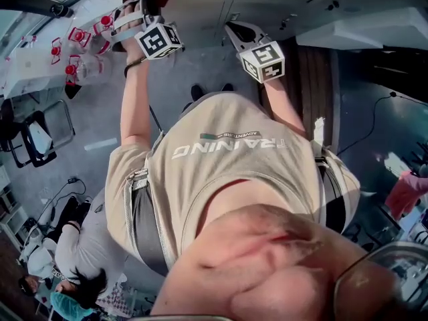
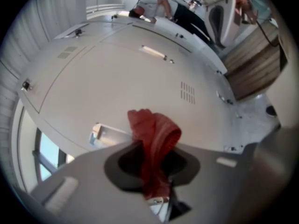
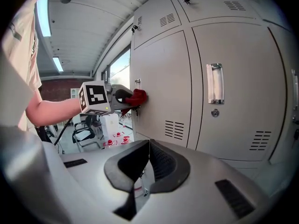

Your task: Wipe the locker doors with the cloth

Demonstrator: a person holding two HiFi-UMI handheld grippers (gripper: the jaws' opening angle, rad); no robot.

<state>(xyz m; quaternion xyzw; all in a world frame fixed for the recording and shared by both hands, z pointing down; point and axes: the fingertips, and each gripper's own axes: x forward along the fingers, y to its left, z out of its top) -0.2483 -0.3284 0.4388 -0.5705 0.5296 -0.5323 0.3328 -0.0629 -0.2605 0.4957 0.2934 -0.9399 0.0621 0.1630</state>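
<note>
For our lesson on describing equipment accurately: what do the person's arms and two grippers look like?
Both the left gripper and the right gripper have light grey shells with black jaw pads. Each carries a white cube with black square markers. The person wears a beige short-sleeved T-shirt with white lettering and a dark band on the left wrist.

Looked from the head steeply down past the person's shirt (image 1: 227, 159) to the floor (image 1: 100, 119), left gripper (image 1: 137, 9) and right gripper (image 1: 233, 31) at the top edge. Rode the left gripper close up to the locker doors (image 2: 117, 78), facing them nearly square. Sat farther off on the right gripper, facing the same locker doors aslant, sharing the left gripper and cloth (image 3: 137, 96) with both other views.
</note>
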